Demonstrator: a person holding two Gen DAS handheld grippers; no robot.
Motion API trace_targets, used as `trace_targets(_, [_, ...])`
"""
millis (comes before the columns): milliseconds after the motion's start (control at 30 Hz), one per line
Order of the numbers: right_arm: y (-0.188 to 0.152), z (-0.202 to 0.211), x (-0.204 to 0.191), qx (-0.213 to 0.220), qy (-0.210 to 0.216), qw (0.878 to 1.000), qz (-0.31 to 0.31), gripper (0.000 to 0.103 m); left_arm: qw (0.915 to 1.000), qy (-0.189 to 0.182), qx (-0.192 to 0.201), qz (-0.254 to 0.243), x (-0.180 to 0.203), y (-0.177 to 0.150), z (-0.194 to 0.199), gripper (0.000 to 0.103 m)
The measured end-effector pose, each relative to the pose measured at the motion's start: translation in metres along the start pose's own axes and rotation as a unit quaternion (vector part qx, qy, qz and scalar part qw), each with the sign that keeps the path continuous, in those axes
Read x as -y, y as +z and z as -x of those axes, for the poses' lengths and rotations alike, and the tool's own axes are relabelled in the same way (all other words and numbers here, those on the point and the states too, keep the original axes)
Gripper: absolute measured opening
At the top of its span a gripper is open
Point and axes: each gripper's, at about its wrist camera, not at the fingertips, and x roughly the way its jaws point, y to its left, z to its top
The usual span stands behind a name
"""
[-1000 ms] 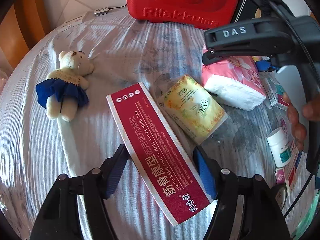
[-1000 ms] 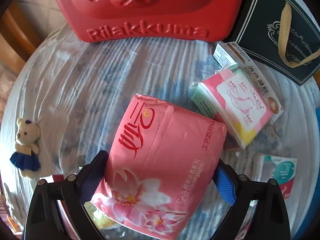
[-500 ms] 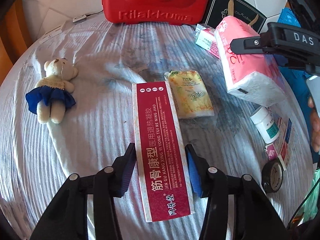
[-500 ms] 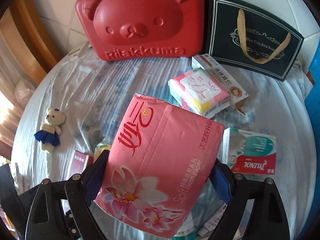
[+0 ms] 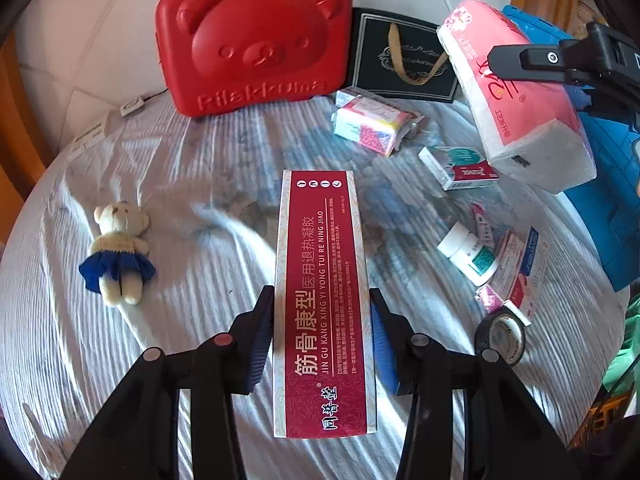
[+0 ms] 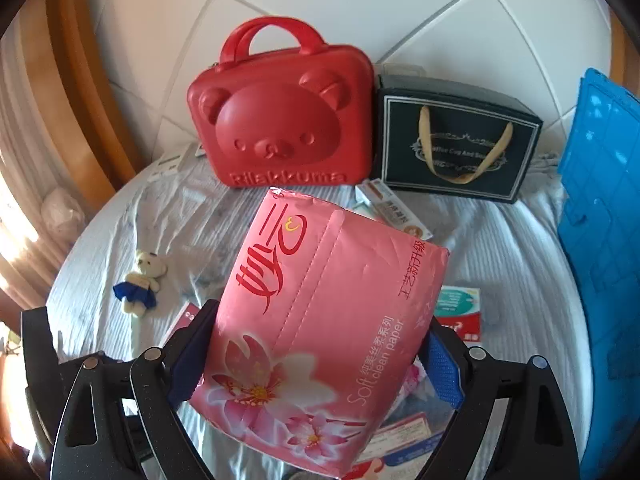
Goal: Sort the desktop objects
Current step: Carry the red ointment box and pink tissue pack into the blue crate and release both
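My left gripper (image 5: 322, 340) is shut on a long red medicine box (image 5: 322, 300) and holds it lifted above the white cloth. My right gripper (image 6: 316, 360) is shut on a pink soft tissue pack (image 6: 320, 320), held high; that pack (image 5: 516, 92) and the right gripper's black body show at the upper right of the left wrist view. A small teddy bear in a blue skirt (image 5: 118, 252) lies on the cloth at the left; it also shows in the right wrist view (image 6: 140, 282).
A red bear-shaped case (image 5: 256, 44) and a dark gift bag (image 5: 404, 56) stand at the back. A small tissue pack (image 5: 370, 124), a teal-red box (image 5: 460, 168), a white bottle (image 5: 470, 254), flat packets and a tape roll (image 5: 502, 336) lie at the right. A blue crate (image 6: 604, 220) stands far right.
Both grippers have risen and pulled back with their loads. The red box now hangs straight between the left fingers, off the cloth. The yellow packet is no longer in sight.
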Motion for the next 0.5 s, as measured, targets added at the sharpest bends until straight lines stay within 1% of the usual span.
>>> trace_targets(133, [-0.004, 0.045, 0.010, 0.041, -0.017, 0.999, -0.014, 0.092, 0.9984, -0.015, 0.032, -0.044, 0.026, 0.019, 0.024, 0.044])
trace_targets(267, [-0.005, 0.095, 0.023, 0.089, -0.044, 0.995, -0.027, 0.092, 0.9923, -0.038, 0.080, -0.087, 0.056, 0.051, 0.053, 0.044])
trace_targets(367, [-0.005, 0.143, 0.038, 0.133, -0.072, 0.988, -0.037, 0.092, 0.9826, -0.058, 0.120, -0.130, 0.090, 0.082, 0.076, 0.044])
trace_targets(500, [-0.009, 0.221, 0.072, 0.204, -0.107, 0.971, -0.065, 0.092, 0.9623, -0.086, 0.177, -0.187, 0.151, 0.124, 0.110, 0.044])
